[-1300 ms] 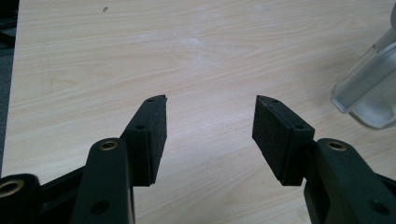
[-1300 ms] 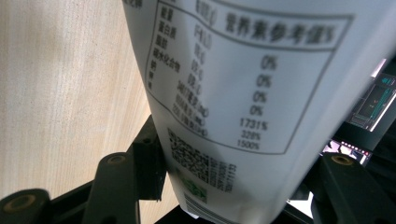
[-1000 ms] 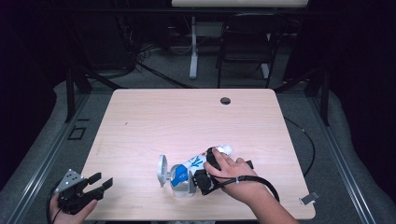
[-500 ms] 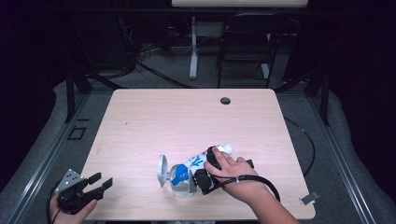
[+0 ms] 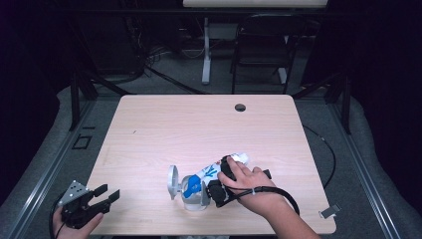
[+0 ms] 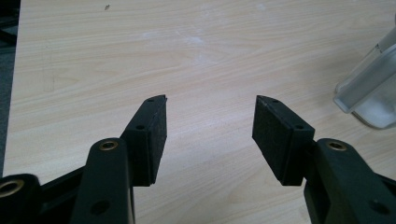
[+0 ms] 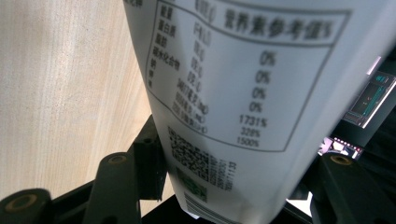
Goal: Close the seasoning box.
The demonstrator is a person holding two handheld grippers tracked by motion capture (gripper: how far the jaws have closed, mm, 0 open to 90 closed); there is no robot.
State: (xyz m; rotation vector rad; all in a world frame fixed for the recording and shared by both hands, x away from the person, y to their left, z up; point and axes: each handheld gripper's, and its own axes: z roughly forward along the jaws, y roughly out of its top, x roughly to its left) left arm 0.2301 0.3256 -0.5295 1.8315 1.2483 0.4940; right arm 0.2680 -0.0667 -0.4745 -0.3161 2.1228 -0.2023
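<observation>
white pouch tilted over clear container

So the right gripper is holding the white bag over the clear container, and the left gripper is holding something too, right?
Not quite. The left gripper holds nothing: the left gripper view shows its jaws apart over bare table. The rest is right: the right gripper holds the white bag over the clear container.

High view: table evenly lit from above, surroundings near black, soft shadows, slight grain. Left gripper view: bright, sharp wood grain, faint glare patch top centre. Right gripper view: label close-up, print blurred, bkgd at right dark.
</observation>
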